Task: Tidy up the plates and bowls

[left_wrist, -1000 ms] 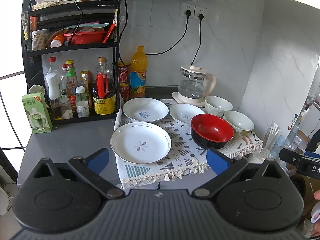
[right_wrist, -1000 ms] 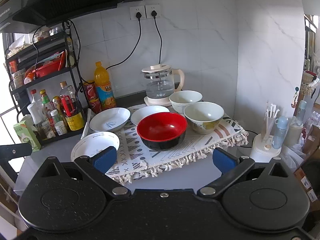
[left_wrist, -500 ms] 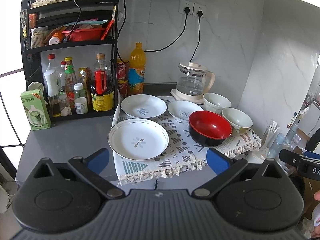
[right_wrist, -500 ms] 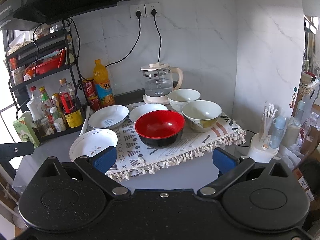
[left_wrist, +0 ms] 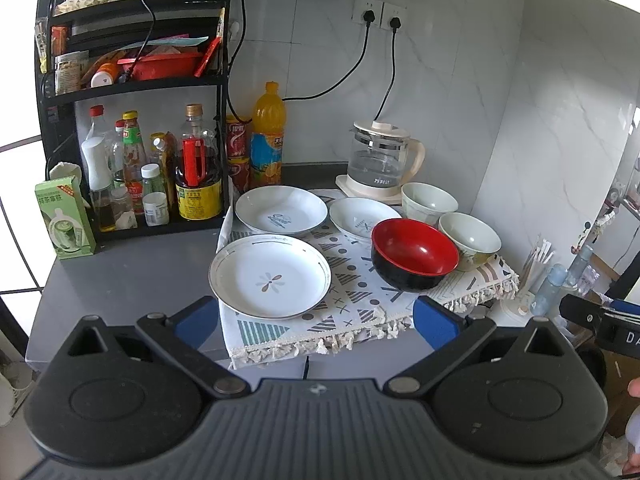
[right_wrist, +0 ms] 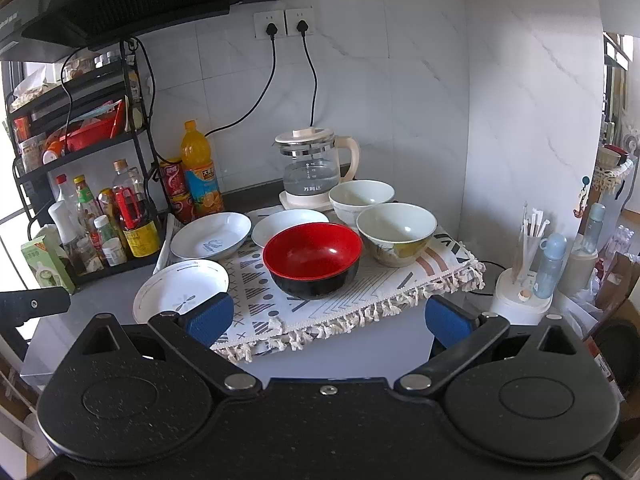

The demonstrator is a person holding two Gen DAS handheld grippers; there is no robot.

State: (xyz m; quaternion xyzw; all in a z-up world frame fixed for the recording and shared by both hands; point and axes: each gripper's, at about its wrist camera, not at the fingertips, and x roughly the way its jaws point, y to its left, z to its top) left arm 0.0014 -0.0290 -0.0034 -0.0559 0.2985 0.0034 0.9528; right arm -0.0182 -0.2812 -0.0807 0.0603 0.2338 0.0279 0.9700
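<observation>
From where I sit, both grippers have drawn back a little from the counter since a second ago; the dishes look smaller, none shifted; my left gripper (left_wrist: 316, 320) hangs with jaws spread before the flower plate (left_wrist: 270, 276); my right gripper (right_wrist: 326, 318) is spread too, short of the red bowl (right_wrist: 314, 258); all sit on the patterned cloth (left_wrist: 360, 308), untouched.

Black grippers (left_wrist: 314, 322), blue-padded jaws, silver pivot screws.
</observation>
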